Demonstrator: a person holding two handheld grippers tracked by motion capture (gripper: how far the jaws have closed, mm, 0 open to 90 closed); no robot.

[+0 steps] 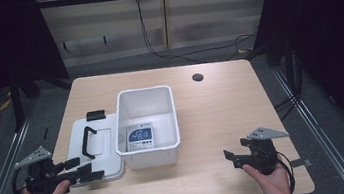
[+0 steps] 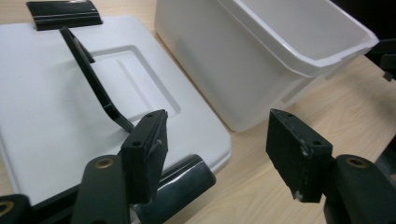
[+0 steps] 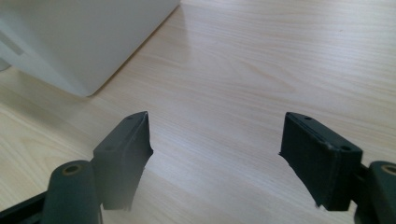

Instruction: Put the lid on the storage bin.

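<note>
Your left gripper sits at the table's near-left edge, over the near corner of the white lid; jaws stand apart w/ nothing pinched btwn them; in the left gripper view one jaw hangs above the lid's near edge, just beside the foot of the black handle, the other over bare wood past the lid's corner; can't tell if either pad touches the lid. Lid lies flat on the table, handle raised, a black latch at its far edge and another at the near edge by your jaws; it's just beside the left wall of the white bin, touching or nearly so. Bin stands upright mid-table, open, w/ a blue-and-white label flat on its floor. Right of that, bare wood, plus a dark round hole near the far edge. Your right gripper is held at the near-right, well apart from the bin, pointing left toward it; jaws wide apart and empty, only tabletop btwn them in the right gripper view, bin's corner at upper left.
</note>
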